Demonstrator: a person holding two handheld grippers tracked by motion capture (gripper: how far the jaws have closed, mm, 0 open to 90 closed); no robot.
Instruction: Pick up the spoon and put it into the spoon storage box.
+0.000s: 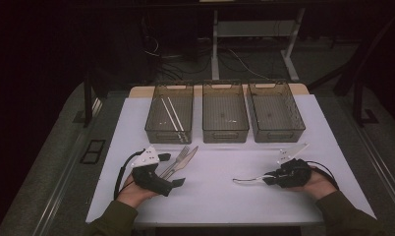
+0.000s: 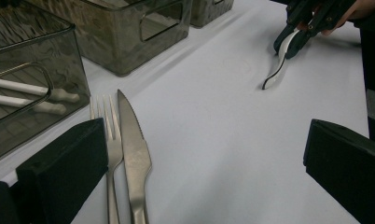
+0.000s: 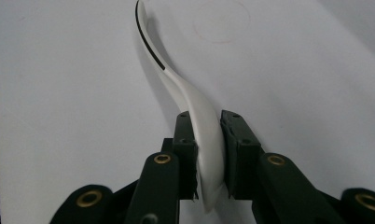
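The right tool (image 1: 270, 180) is closed on a white spoon (image 1: 248, 180): in the right gripper view its jaws clamp the bowl end of the spoon (image 3: 208, 140) from both sides, the pads pressed against it, while the handle curves away toward 12 o'clock with its tip down by the table (image 3: 59, 93). From the left gripper view the same spoon (image 2: 280, 65) hangs from the right tool (image 2: 293, 42) at 1 o'clock, its thin end at or just above the white surface. In the high view the spoon sits at about 5 o'clock on the table (image 1: 225, 201), its handle pointing to 9 o'clock, toward the left tool (image 1: 172, 170). The left tool is wide open and grips nothing; in its own view the two jaws stand far apart with bare table between them. A fork (image 2: 112, 144) and a knife (image 2: 135, 154) lie side by side just by its left jaw, the fork partly tucked behind that jaw; whether the jaw touches it cannot be told. Three clear bins stand in a row at 12 o'clock: the left bin (image 1: 151, 129) holds two white sticks (image 1: 172, 113), the middle bin (image 1: 226, 135) and the right bin (image 1: 297, 125) look nearly bare. Open table lies between the spoon and the bins.
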